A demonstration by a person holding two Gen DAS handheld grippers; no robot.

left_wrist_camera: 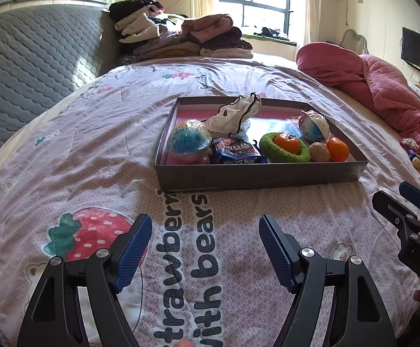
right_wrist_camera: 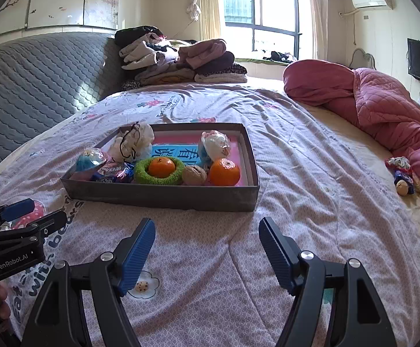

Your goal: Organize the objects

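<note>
My left gripper (left_wrist_camera: 205,227) and right gripper (right_wrist_camera: 207,231): both spread wide, empty, over the bedspread (right_wrist_camera: 296,173). Ahead, the shallow box (right_wrist_camera: 163,195): two tangerines, one (right_wrist_camera: 162,167) in a green ring (right_wrist_camera: 155,180), a walnut (right_wrist_camera: 194,175), wrapped snacks, possibly toys.

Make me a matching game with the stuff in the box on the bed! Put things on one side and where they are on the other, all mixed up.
Things:
1. green ring
2. walnut
3. blue snack packet
4. white cloth with black cord

Places:
A. back of the box, left side
B. wrapped around one orange
C. between the ring and the loose orange
D. front row, left of the ring

Pairs: 1-B, 2-C, 3-D, 4-A
</note>
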